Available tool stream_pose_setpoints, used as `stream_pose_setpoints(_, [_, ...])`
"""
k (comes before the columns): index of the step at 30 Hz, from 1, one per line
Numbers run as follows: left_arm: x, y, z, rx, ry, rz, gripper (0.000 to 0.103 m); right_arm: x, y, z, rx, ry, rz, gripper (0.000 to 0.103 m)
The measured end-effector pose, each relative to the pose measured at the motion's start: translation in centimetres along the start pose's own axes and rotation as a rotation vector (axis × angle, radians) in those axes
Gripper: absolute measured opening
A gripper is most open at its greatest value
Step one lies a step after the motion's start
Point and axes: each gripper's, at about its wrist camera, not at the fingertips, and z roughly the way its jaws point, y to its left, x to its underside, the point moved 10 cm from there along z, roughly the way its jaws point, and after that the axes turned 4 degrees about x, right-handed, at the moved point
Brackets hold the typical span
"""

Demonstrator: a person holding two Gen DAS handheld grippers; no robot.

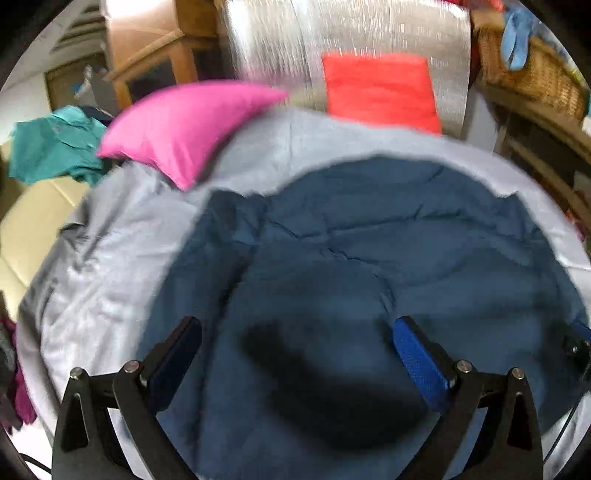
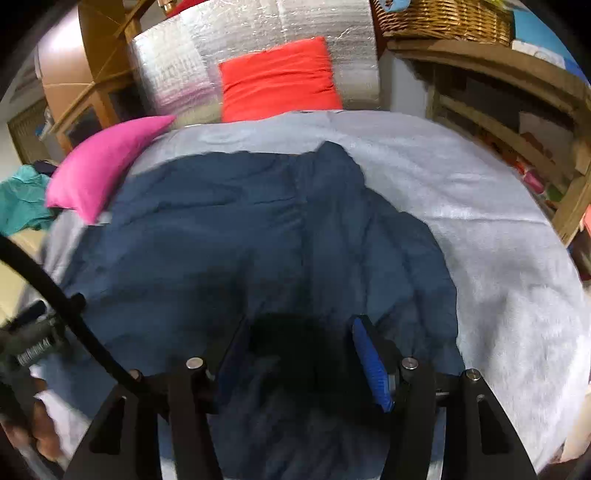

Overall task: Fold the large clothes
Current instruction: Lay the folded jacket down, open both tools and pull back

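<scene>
Left wrist view: navy garment [image 1: 369, 258] spread wrinkled across a pale grey bed cover [image 1: 110, 258], left gripper [image 1: 295, 332] hovering above it, jaws wide apart, nothing between the blue pads. Pink cushion [image 1: 177, 129] and red cushion [image 1: 380, 88] at the far end against a silver foil panel [image 1: 295, 37]. Teal cloth [image 1: 51, 147] off the bed's left edge. Wicker basket [image 1: 535, 74] at upper right with blue fabric [image 1: 517, 33] draped over its rim.

Right wrist view: right gripper [image 2: 295, 354] above the garment's near part, jaws parted, gripping nothing. Basket's inside hidden.
</scene>
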Motion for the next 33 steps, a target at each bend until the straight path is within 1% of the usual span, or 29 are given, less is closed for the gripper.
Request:
stream_pose_setpoints(1, [0.3, 0.5, -2.1, -0.015, -0.034, -0.003, 0.103, 0.0, 0.2, -1.4, -0.029, -0.013, 0.011, 0.062])
stream_pose_setpoints(2, [0.4, 0.8, -3.3, -0.020, -0.046, -0.005, 0.103, -0.1, 0.1, -3.5, -0.029, -0.049, 0.014, 0.062])
stream_pose_setpoints(4, [0.4, 1.7, -6.0, -0.023, -0.077, -0.018, 0.103, 0.0, 0.2, -5.9, -0.027, -0.083, 0.007, 0.064])
stream_pose_setpoints(6, [0.0, 2.4, -9.8, -0.037, -0.123, -0.028, 0.103, 0.1, 0.2, -9.7, -0.026, -0.138, 0.006, 0.066])
stream_pose_setpoints(7, [-0.3, 2.6, -11.3, -0.047, -0.145, -0.025, 0.103, 0.0, 0.1, -10.7, -0.021, -0.155, 0.003, 0.072])
stream_pose_setpoints(8, [-0.6, 2.9, -13.0, -0.058, -0.171, -0.019, 0.103, 0.1, 0.1, -12.6, -0.011, -0.185, -0.005, 0.078])
stream_pose_setpoints(12, [-1.2, 2.8, -19.8, -0.080, -0.283, 0.023, 0.103, 0.2, 0.8, -18.7, -0.015, -0.282, -0.023, 0.084])
stream_pose_setpoints(14, [-1.2, 2.7, -22.6, -0.067, -0.312, 0.033, 0.103, 0.5, 1.2, -22.2, -0.025, -0.341, -0.018, 0.091])
stream_pose_setpoints(15, [-1.2, 2.6, -23.9, -0.066, -0.323, 0.034, 0.103, 0.6, 1.5, -23.1, -0.029, -0.355, -0.020, 0.092])
stream_pose_setpoints(17, [-1.0, 2.7, -26.5, -0.073, -0.351, 0.033, 0.103, 1.0, 2.5, -26.0, -0.056, -0.399, -0.045, 0.099])
stream_pose_setpoints(18, [-1.0, 2.6, -27.1, -0.075, -0.359, 0.034, 0.103, 1.1, 2.8, -26.8, -0.058, -0.409, -0.052, 0.101])
stream_pose_setpoints(21, [-0.5, 2.2, -30.4, -0.071, -0.382, 0.046, 0.103, 1.8, 3.3, -30.2, -0.056, -0.447, -0.069, 0.102])
stream_pose_setpoints(25, [0.5, 2.1, -34.5, -0.058, -0.415, 0.036, 0.103, 3.5, 2.9, -34.3, -0.071, -0.490, -0.034, 0.102])
stream_pose_setpoints(27, [1.1, 2.2, -36.1, -0.055, -0.426, 0.031, 0.103, 4.3, 2.5, -35.4, -0.058, -0.504, -0.020, 0.102])
stream_pose_setpoints(29, [1.7, 2.7, -37.8, -0.073, -0.448, 0.020, 0.103, 5.1, 2.0, -36.8, -0.038, -0.520, -0.021, 0.103])
stream_pose_setpoints(33, [2.0, 3.5, -39.6, -0.078, -0.465, 0.001, 0.103, 5.7, 1.0, -38.9, -0.005, -0.563, -0.017, 0.103])
